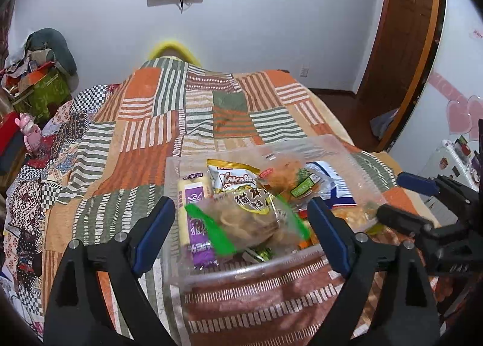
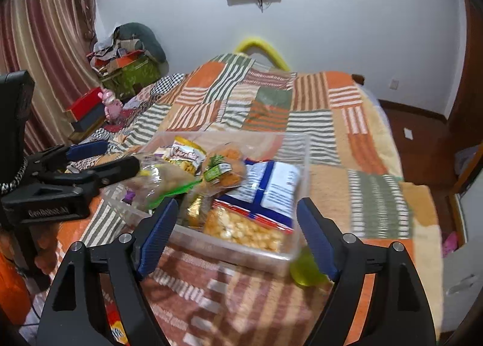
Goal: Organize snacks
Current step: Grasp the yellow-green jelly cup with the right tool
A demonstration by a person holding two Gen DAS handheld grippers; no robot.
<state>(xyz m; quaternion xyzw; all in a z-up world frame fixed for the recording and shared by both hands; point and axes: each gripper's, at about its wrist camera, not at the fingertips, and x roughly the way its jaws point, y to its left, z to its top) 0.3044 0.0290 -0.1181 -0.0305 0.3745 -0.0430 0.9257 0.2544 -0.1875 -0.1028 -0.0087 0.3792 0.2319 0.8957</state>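
Note:
A clear plastic bin [image 1: 365, 170] full of snack packets sits on the patchwork bed quilt [image 1: 193, 122]; it also shows in the right wrist view [image 2: 241, 250]. On top lies a clear bag of crisps with green stripes [image 1: 250, 222], beside a purple-and-cream packet [image 1: 196, 213]. A blue-and-white packet [image 2: 271, 185] and a bag of yellow puffs [image 2: 244, 231] lie at its right side. My left gripper [image 1: 241, 225] is open and empty just before the bin's near rim. My right gripper [image 2: 238, 231] is open and empty at the bin's right end.
A small green object [image 2: 305, 267] lies on the quilt by the bin's near right corner. Boxes and clutter [image 2: 126, 71] stand left of the bed. A pink toy [image 2: 111, 104] sits at the bed's left edge. A wooden door [image 1: 404, 31] is at the right.

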